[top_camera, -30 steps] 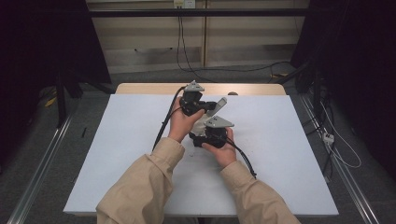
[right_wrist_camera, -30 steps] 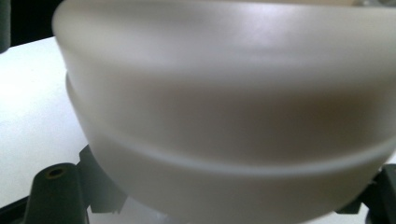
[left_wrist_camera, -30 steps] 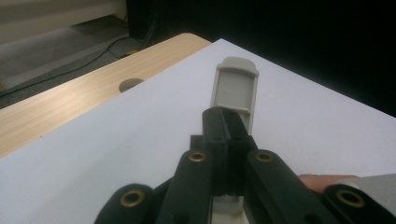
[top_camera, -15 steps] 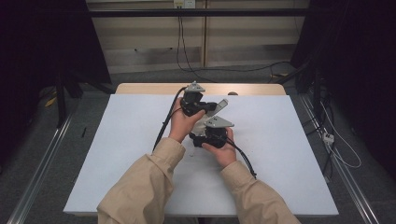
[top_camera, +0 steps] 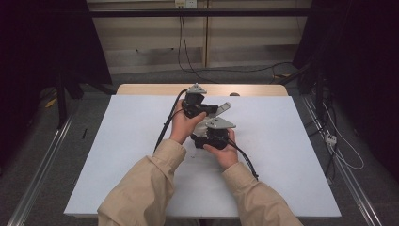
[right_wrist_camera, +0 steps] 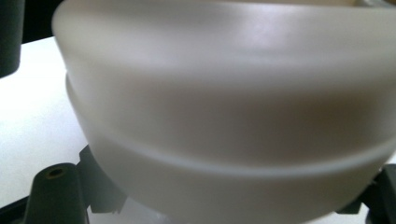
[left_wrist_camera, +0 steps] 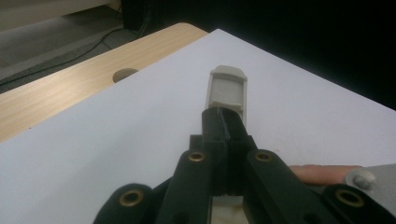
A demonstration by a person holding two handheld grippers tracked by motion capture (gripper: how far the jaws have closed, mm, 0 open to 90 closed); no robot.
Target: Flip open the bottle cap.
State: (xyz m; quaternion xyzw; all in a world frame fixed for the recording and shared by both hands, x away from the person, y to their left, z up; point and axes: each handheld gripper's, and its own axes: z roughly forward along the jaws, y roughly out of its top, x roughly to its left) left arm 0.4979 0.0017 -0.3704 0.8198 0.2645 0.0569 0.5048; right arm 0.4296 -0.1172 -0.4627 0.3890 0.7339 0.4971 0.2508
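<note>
item: translucent plastic container (right_wrist_camera: 224,121), whitish, with a stepped band round its wall; seen close and blurred in the right gripper view, so its full shape cannot be told. place: over the middle of the white table sheet (top_camera: 117,155), between the two hands, nearer the far wooden edge (top_camera: 141,89) than the person's side.

item: grey-white latch piece (left_wrist_camera: 227,88), flat, ridged at its tip. it sticks out past the left gripper's (left_wrist_camera: 223,122) jaws, above the white table sheet and well inside its far corner. in the high view it reads as the pale tab (top_camera: 222,108) just beyond that gripper. whether it is joined to the container cannot be told.

jaws: left gripper pinched tight on the latch piece. right gripper (top_camera: 212,136), just nearer the person than the left, has its jaws drawn nearly together; the container wall sits hard against them, and i judge it is held by a thin edge, though the contact itself is hidden.

handling note (judgement): the work looks like parting or seating the latch piece. keep the right grip steady as the anchor, move the left one slowly along the tab's own line, avoid twisting, and stay low over the sheet so a slip drops nothing far.

markings: no brand, label or writing readable on any item.
</note>
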